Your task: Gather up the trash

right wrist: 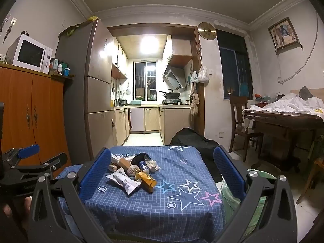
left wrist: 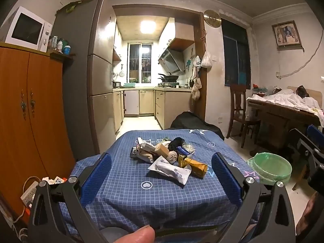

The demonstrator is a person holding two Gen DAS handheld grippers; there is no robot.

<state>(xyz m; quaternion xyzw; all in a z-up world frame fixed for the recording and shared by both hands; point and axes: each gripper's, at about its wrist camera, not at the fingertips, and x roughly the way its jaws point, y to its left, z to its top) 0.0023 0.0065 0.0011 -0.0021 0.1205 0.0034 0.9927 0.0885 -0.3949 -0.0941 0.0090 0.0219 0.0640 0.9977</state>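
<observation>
A heap of trash (left wrist: pixel 169 156) lies in the middle of a table under a blue checked cloth (left wrist: pixel 141 192): a white wrapper (left wrist: pixel 172 170), a gold packet (left wrist: pixel 197 165), a black lump (left wrist: pixel 176 142) and several crumpled wrappers. The same trash heap (right wrist: pixel 132 169) shows in the right wrist view. My left gripper (left wrist: pixel 162 174) hovers open at the table's near edge, short of the heap, nothing between its blue pads. My right gripper (right wrist: pixel 162 170) is open too, held level to the right. A bin lined with a green bag (left wrist: pixel 270 167) stands on the floor right of the table.
An orange cabinet (left wrist: pixel 30 121) with a microwave (left wrist: pixel 26 29) stands at the left, a grey fridge (left wrist: pixel 87 77) beside it. Power strips (left wrist: pixel 32 190) lie below left. A dark bag (left wrist: pixel 192 121) sits behind the table. A wooden chair (left wrist: pixel 240 109) and cluttered table (left wrist: pixel 283 113) stand right.
</observation>
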